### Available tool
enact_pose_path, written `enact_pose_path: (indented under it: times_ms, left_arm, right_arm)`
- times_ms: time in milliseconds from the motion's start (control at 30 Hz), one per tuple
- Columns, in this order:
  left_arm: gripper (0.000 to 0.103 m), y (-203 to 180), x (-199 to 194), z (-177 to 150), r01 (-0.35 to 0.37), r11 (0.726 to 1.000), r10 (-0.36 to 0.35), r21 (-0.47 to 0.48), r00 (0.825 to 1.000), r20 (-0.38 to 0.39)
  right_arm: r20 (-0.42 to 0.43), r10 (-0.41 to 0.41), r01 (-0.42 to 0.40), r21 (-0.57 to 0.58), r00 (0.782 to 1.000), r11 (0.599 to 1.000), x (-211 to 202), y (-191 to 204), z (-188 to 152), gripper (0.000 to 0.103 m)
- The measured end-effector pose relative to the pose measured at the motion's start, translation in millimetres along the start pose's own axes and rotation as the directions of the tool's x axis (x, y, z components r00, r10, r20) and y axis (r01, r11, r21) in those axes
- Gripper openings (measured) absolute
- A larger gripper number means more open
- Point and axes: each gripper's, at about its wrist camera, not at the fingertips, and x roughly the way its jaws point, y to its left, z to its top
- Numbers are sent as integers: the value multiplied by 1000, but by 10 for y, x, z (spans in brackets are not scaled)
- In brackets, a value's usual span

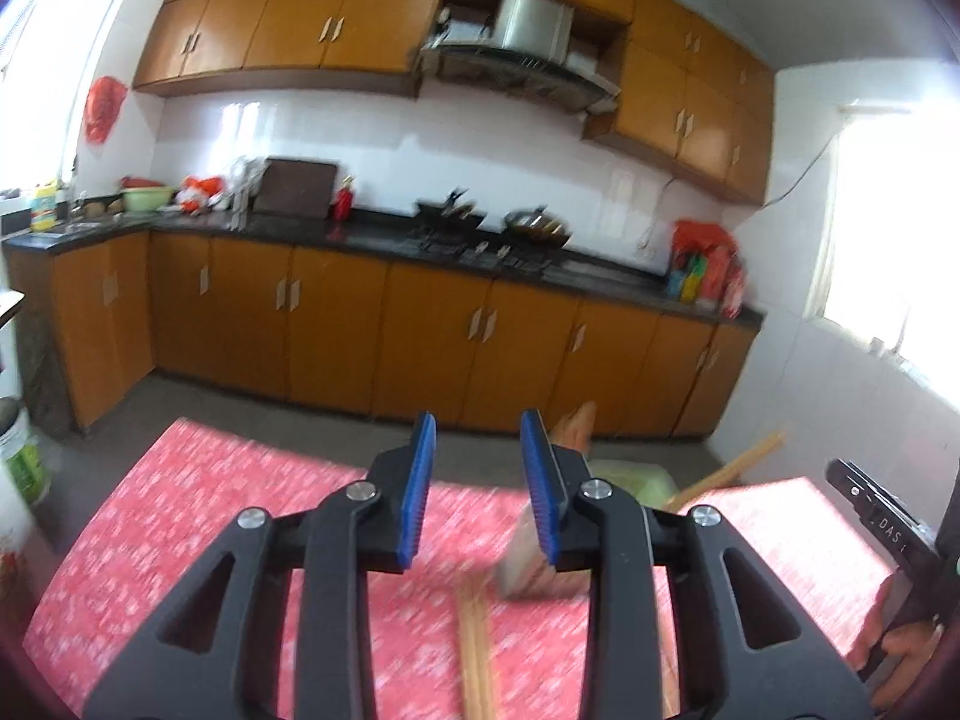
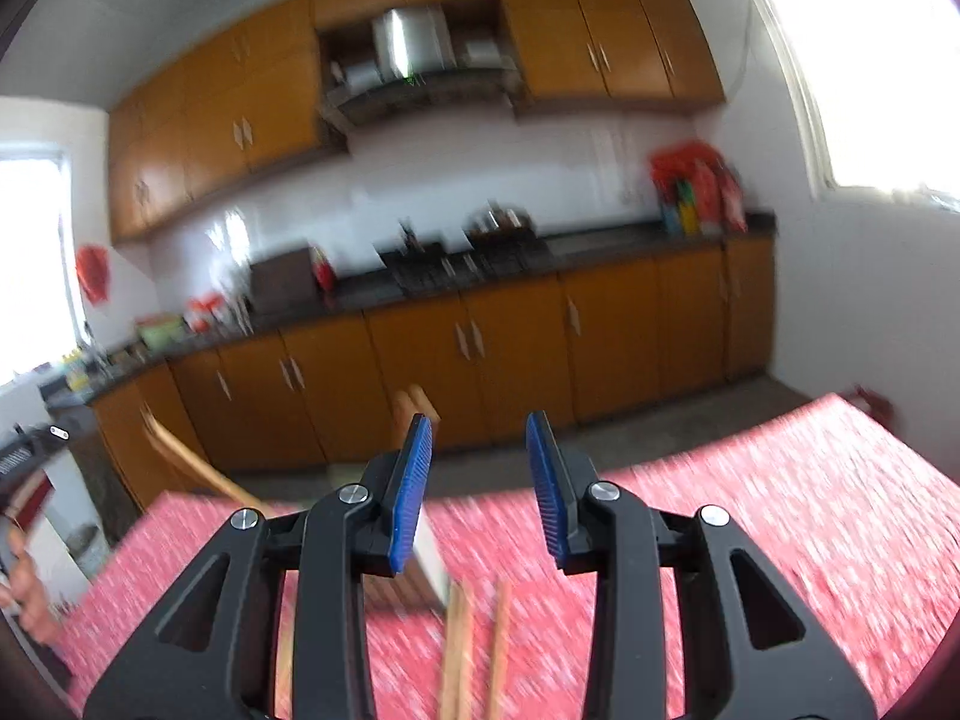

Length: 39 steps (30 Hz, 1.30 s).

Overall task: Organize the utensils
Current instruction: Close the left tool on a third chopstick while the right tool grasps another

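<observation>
Both claws hang above a table covered in red patterned cloth (image 1: 210,510), each with its jaws spread wide and nothing between the blue ribbed pads. Below the left gripper (image 1: 478,468), a bundle of long wooden chopsticks (image 1: 475,648) lies on the cloth, running back toward the camera. Just right of them, partly behind the right-hand finger, sits a blurred grey boxy holder (image 1: 528,564) with a wooden handle (image 1: 576,423) sticking up past it. Further right, another pale wooden stick (image 1: 729,471) leans at an angle. Under the right gripper (image 2: 480,468), wooden chopsticks (image 2: 459,648) lie on the cloth between the fingers, with the same grey holder (image 2: 433,564) just behind the left-hand pad. Motion blur hides finer detail.
</observation>
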Motion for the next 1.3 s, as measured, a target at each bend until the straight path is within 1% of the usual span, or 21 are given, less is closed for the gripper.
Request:
enact_pose_path:
  times_ms: [33, 67, 100, 133, 167, 200, 233, 333, 433, 500, 533, 567, 633, 700, 767, 900, 967, 1067, 1100, 1233, 1300]
  left_arm:
    - [31, 52, 24, -93, -16, 1000, 16, 8, 999, -30]
    - [31, 103, 68, -206, -29, 1000, 29, 13, 997, -67]
    - [31, 155, 117, -332, -41, 999, 42, 17, 993, -108]
    - [31, 223, 194, -516, -50, 998, 53, 24, 983, -178]
    - [30, 253, 231, -613, -48, 999, 52, 24, 976, -212]
    - [30, 275, 277, -726, -47, 999, 51, 24, 967, -249]
    - [30, 304, 326, -884, -41, 999, 45, 22, 954, -295]
    - [30, 325, 405, -1166, -15, 1000, 18, 11, 930, -368]
    - [29, 284, 457, -1358, 20, 1000, -18, 1, 908, -419]
    - [29, 273, 475, -1465, 42, 999, -35, 7, 898, -438]
    - [28, 253, 487, -1500, 54, 998, -43, 12, 893, -448]
    - [26, 241, 499, -1533, 64, 998, -50, 15, 888, -457]
    - [22, 191, 532, -1591, 82, 997, -65, 13, 876, -478]
    - [19, 134, 547, -1640, 93, 996, -77, 8, 865, -495]
    - [15, 94, 570, -1707, 108, 994, -85, 14, 852, -516]
    - [13, 18, 610, -1780, 118, 992, -73, 48, 839, -540]
    - [12, -8, 646, -1816, 108, 992, -53, 67, 832, -553]
    - [11, -28, 671, -1851, 94, 991, -25, 94, 826, -563]
    - [10, -44, 673, -1853, 86, 990, -9, 113, 831, -556]
    - [10, -91, 717, -1845, 66, 989, 19, 134, 835, -549]
    - [9, -92, 747, -1839, 43, 989, 40, 141, 840, -541]
  right_arm:
    - [-55, -7, 7, -5, 998, 1000, 76, -24, -108, 34]
    - [-172, -11, 9, -16, 985, 1000, 248, -61, -325, 34]
    - [-249, -7, 2, -20, 968, 1000, 355, -81, -473, 33]
    - [-331, 13, -18, -13, 944, 1000, 466, -92, -661, 27]
    - [-378, 31, -35, -6, 925, 999, 522, -84, -800, 22]
    - [-420, 46, -52, -1, 906, 999, 570, -66, -939, 22]
    - [-444, 49, -57, -6, 895, 998, 596, -32, -1057, 22]
    - [-487, 44, -68, -31, 872, 997, 656, 72, -1273, 22]
    - [-522, 21, -57, -53, 852, 997, 741, 125, -1373, 22]
    - [-515, 8, -53, -72, 857, 996, 732, 90, -1420, 21]
    - [-511, -11, -45, -97, 860, 994, 732, 103, -1425, 16]
    - [-507, -34, -28, -115, 861, 993, 737, 99, -1430, 8]
    - [-495, -75, 22, -112, 866, 993, 757, 38, -1419, 8]
    - [-493, -83, 55, -72, 866, 996, 748, -75, -1399, 8]
    - [-493, -81, 62, -55, 866, 997, 739, -146, -1387, 8]
    - [-485, -91, 56, -86, 870, 995, 705, -146, -1384, 8]
    - [-482, -92, 55, -90, 871, 994, 684, -139, -1402, 8]
    - [-483, -89, 52, -89, 871, 995, 666, -139, -1380, 8]
    - [-484, -90, 52, -91, 871, 995, 668, -125, -1383, 8]
    - [-491, -72, 37, -81, 868, 996, 658, -99, -1403, 8]
    - [-490, -65, 26, -85, 869, 996, 661, -71, -1408, 9]
